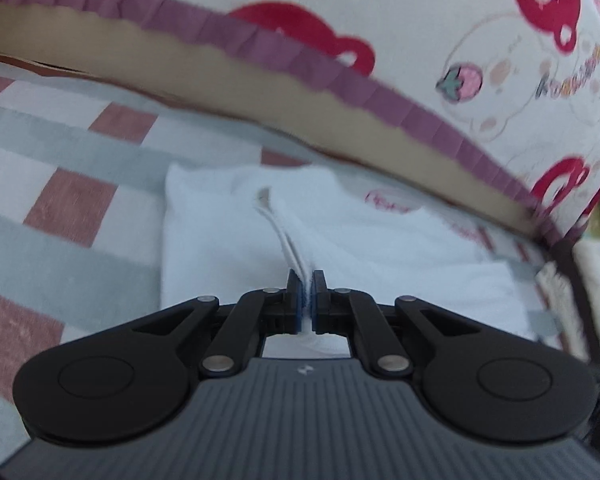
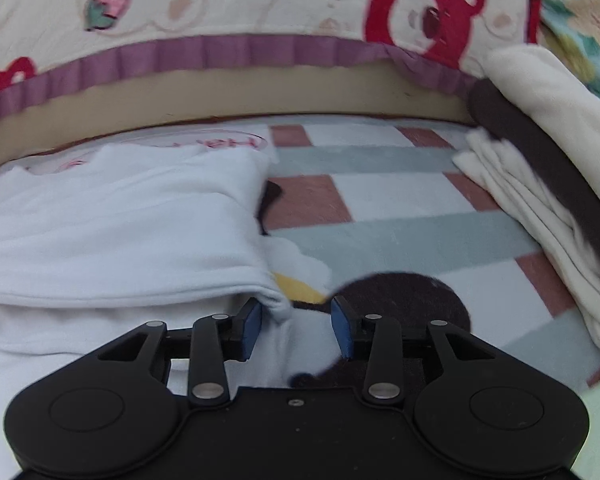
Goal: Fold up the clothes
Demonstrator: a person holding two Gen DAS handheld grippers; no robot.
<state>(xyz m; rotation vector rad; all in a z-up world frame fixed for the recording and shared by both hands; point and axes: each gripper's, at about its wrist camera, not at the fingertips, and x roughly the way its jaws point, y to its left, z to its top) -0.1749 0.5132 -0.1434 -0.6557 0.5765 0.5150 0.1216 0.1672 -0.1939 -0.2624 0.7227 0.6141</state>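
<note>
right now my left gripper (image 1: 308, 294) is clamped on a white shirt (image 1: 360, 236) edge, and my right gripper (image 2: 296, 324) is apart with the shirt's corner just ahead, touching its left pad.

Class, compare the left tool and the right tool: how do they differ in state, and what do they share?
The left tool is shut, pinching a raised fold of the white garment; the right tool is open and grips nothing. The left tool's cloth rises taut from the pads; beside the right tool, a garment corner lies loose between its fingers. Both have black linkages and blue pads, and both hang over the checked blanket.
</note>
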